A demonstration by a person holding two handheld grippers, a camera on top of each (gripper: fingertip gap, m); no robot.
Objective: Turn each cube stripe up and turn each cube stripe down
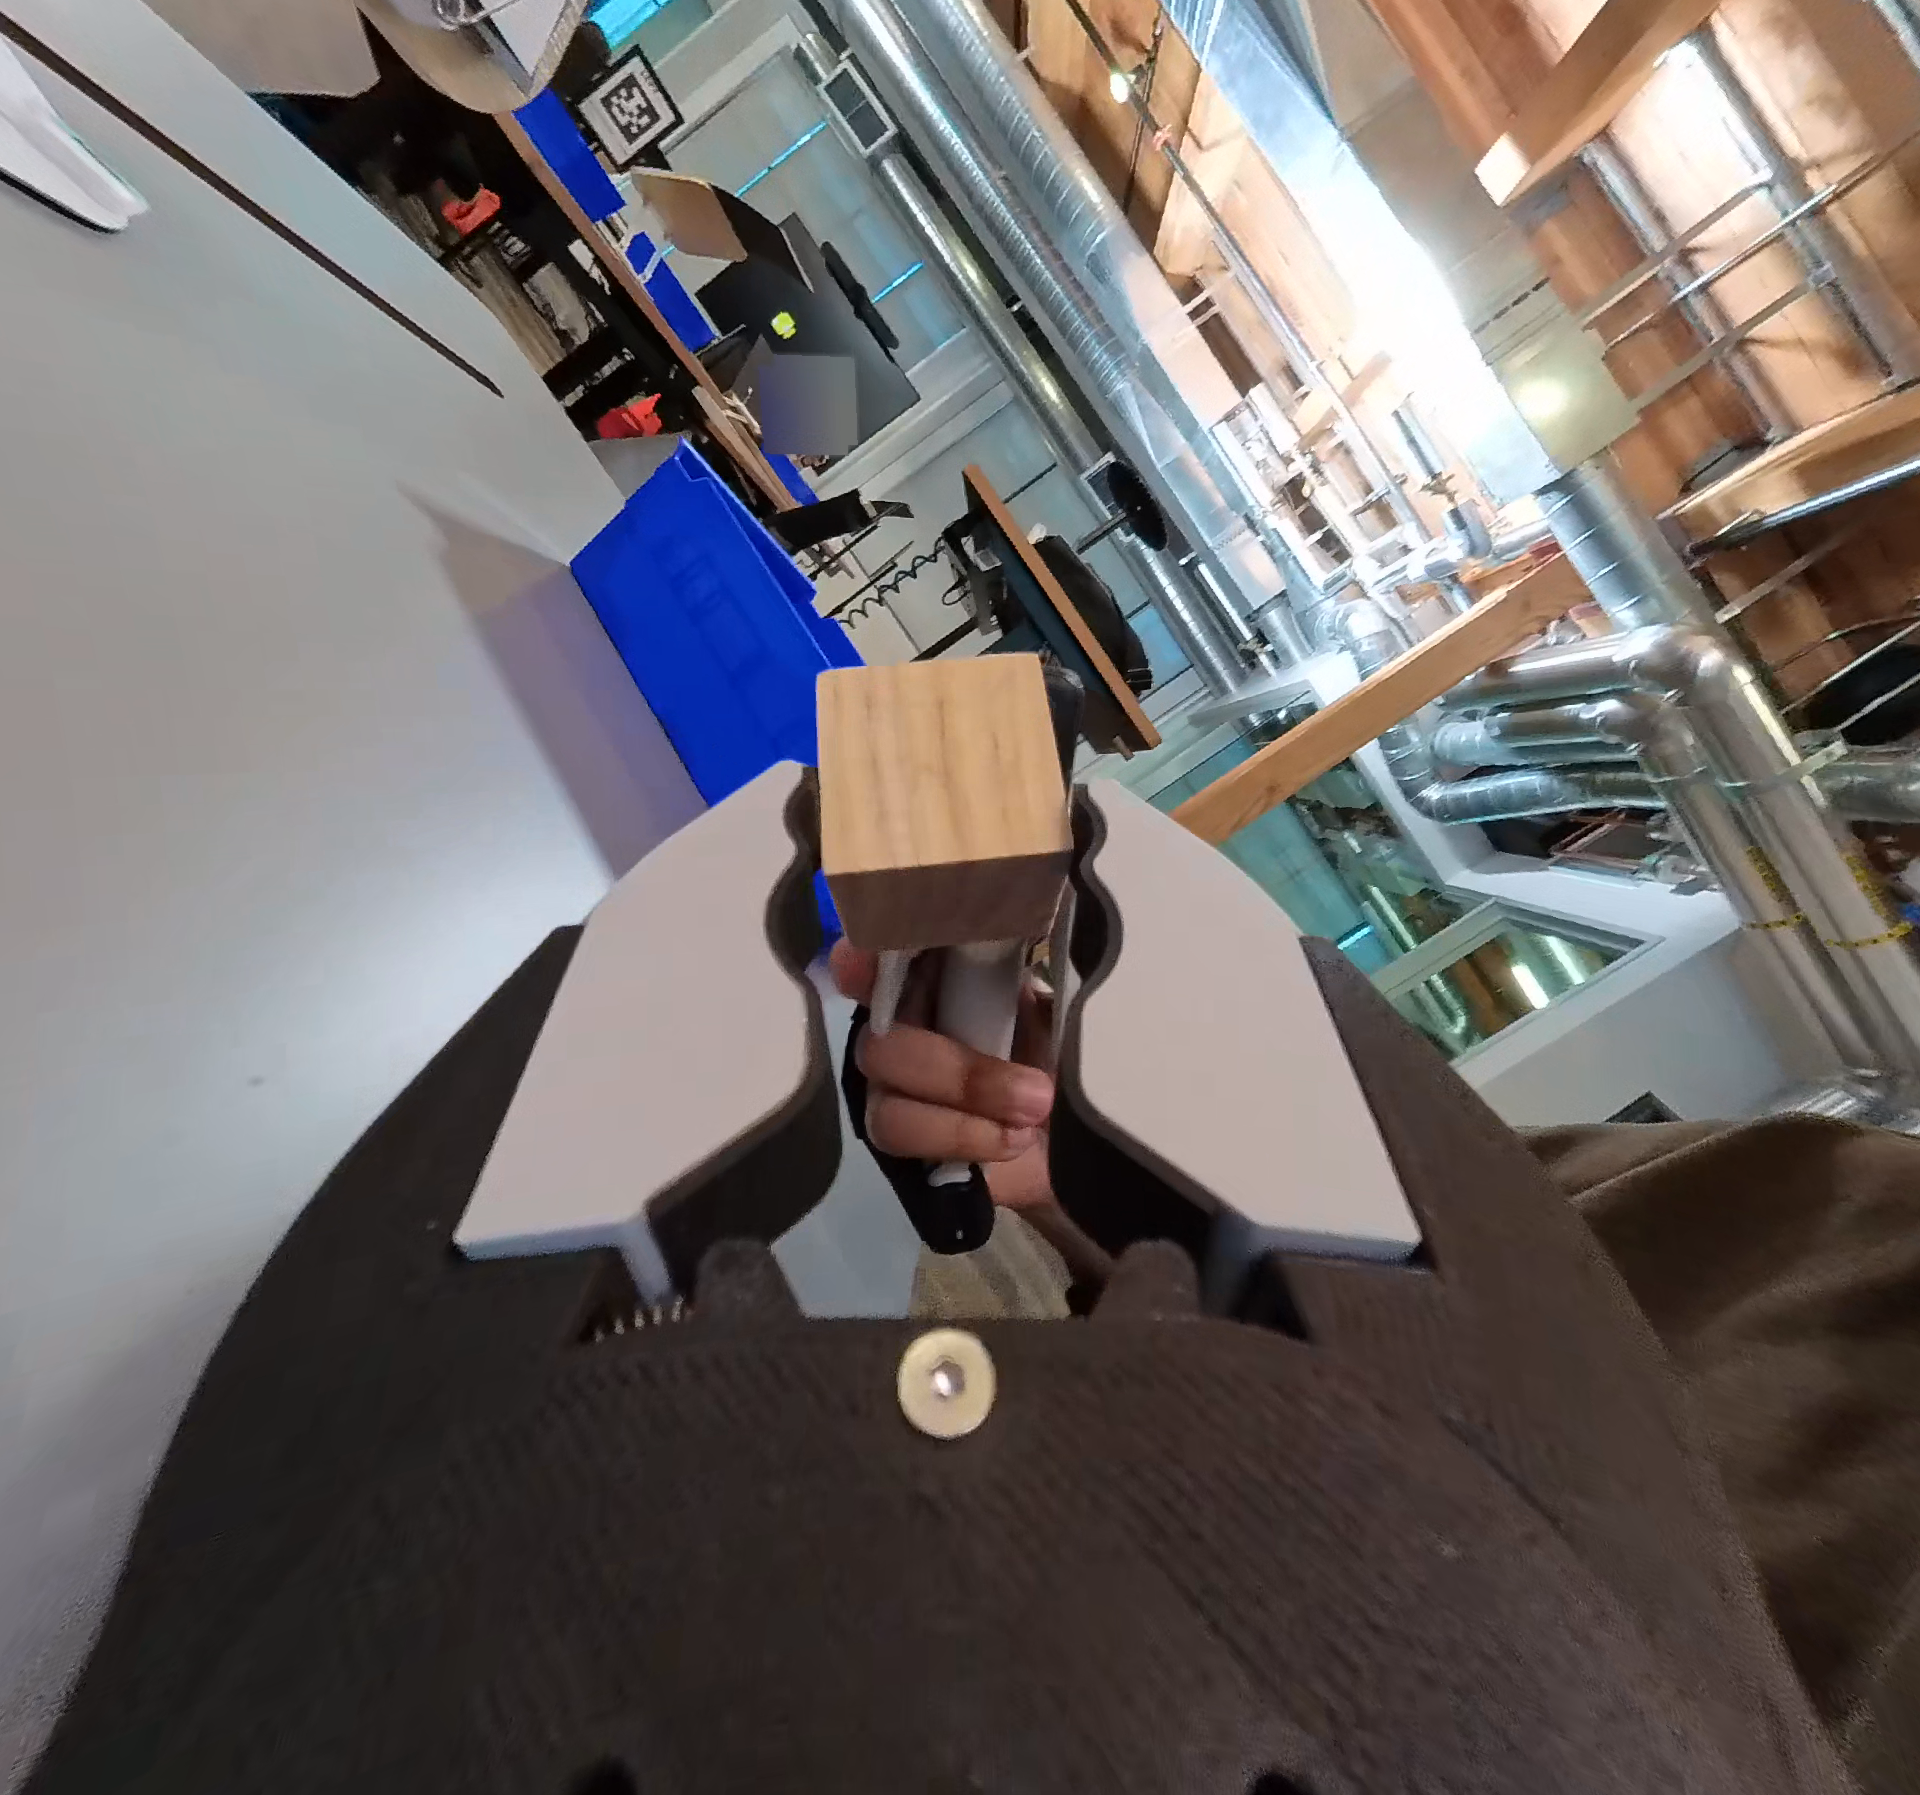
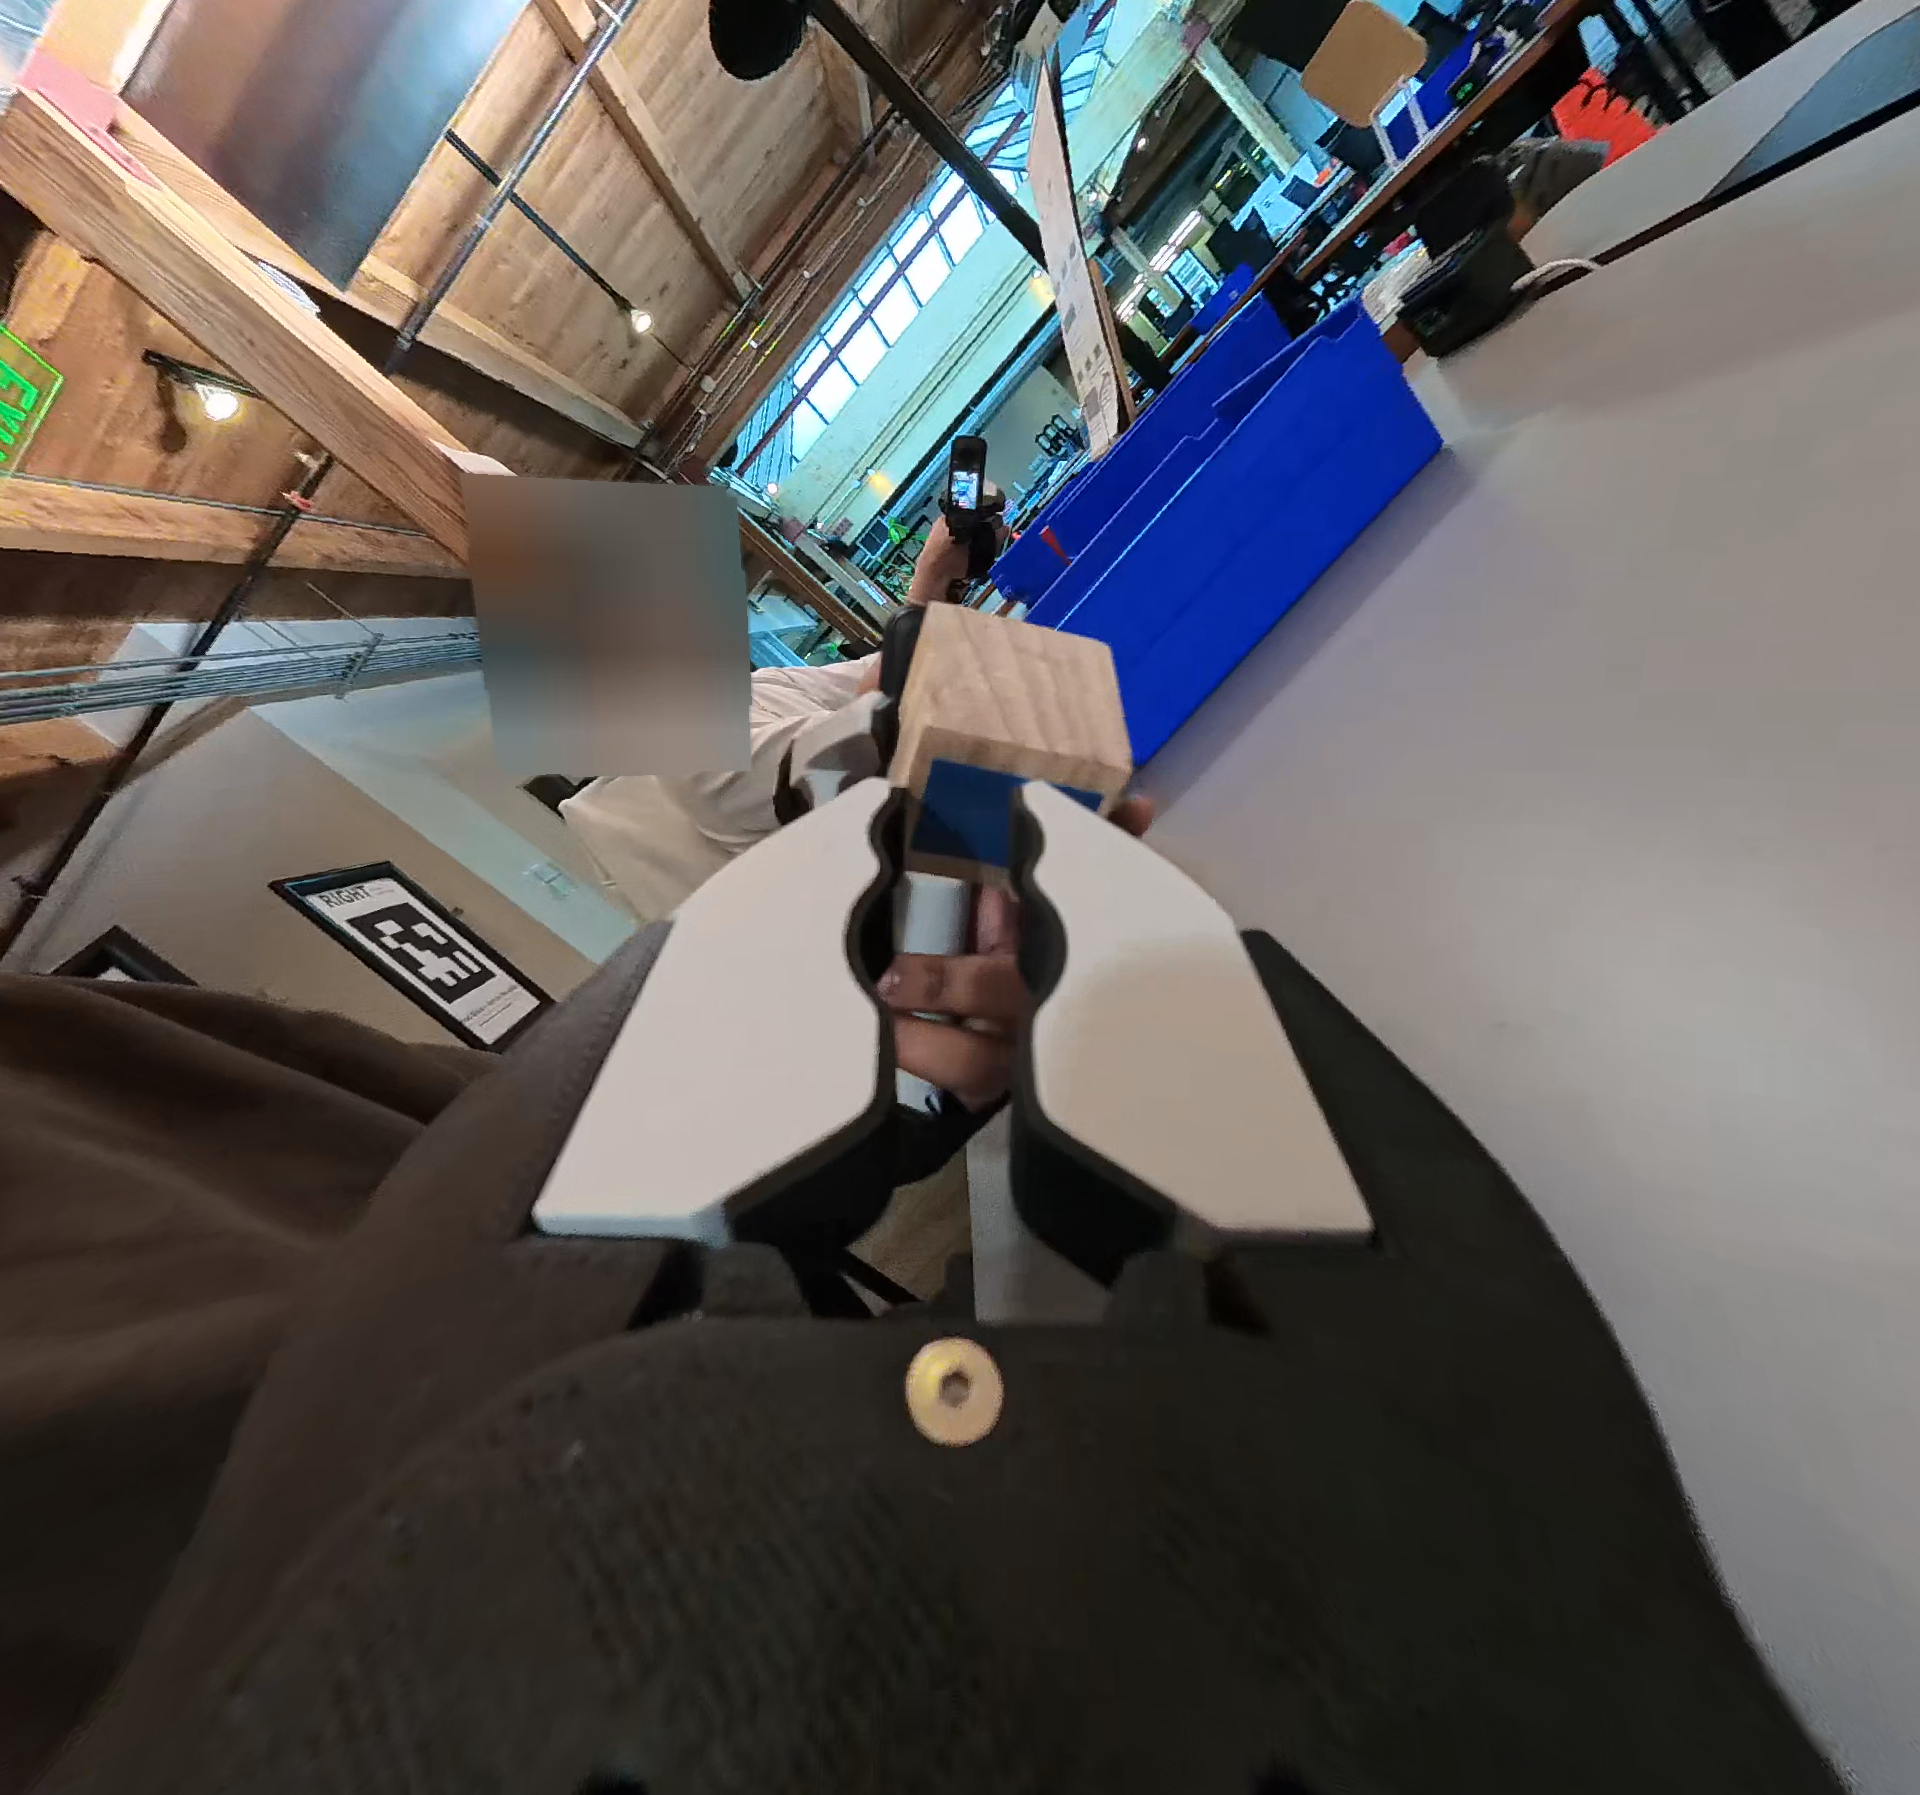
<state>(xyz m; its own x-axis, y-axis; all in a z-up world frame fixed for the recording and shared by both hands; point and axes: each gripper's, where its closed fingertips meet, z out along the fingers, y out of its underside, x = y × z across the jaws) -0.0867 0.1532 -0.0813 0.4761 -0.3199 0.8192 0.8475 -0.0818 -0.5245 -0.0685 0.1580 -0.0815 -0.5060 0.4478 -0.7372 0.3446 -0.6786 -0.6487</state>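
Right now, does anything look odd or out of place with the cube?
Yes: the wooden cube is in the air, not on the white table. Both grippers, left and right, grip it together, steeply tilted. Its blue stripe shows only in the right wrist view.

An industrial workshop or lab: exposed metal ducts [image 1: 1039, 218], wooden ceiling beams [image 2: 239, 291], blue storage bins [image 2: 1226, 540] and cluttered workbenches [image 1: 665, 311].

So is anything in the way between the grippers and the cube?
Nothing visible is. The cube sits right between the tips of the left gripper, and the right gripper is up against its blue-striped face. Whether the right one is squeezing it cannot be told.
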